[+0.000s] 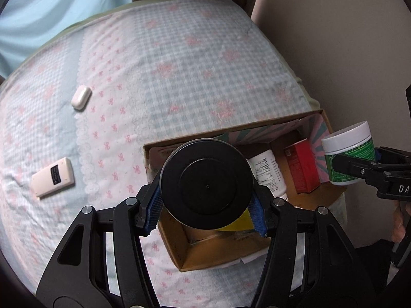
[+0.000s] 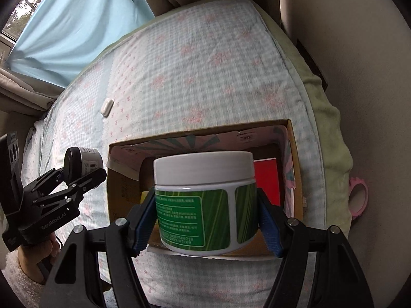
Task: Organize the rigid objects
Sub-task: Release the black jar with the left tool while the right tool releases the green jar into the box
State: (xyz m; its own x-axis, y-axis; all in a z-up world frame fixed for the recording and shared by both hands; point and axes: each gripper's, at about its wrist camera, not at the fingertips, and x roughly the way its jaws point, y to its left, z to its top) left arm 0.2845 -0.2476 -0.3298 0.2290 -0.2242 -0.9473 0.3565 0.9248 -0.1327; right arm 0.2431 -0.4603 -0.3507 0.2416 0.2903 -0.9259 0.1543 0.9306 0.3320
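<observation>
My left gripper [image 1: 206, 211] is shut on a black-lidded jar [image 1: 206, 183], its lid facing the camera, held over the open cardboard box [image 1: 223, 261]. The same jar [image 2: 82, 164] shows in the right wrist view, left of the box [image 2: 292, 169]. My right gripper [image 2: 206, 222] is shut on a white-lidded jar with a green label [image 2: 205, 200], upright above the box's near side. That green jar [image 1: 346, 154] hangs past the box's right end in the left wrist view. Inside the box lie a white bottle [image 1: 267, 172], a red carton [image 1: 301, 169] and something yellow [image 1: 237, 223].
The box sits on a bed with a checked cover [image 1: 167, 77]. On the cover lie a white remote [image 1: 52, 177] and a small white case [image 1: 81, 97]. A wall [image 1: 346, 51] runs along the right. A pink ring [image 2: 358, 197] sits at the bed's right edge. Curtains hang at the back.
</observation>
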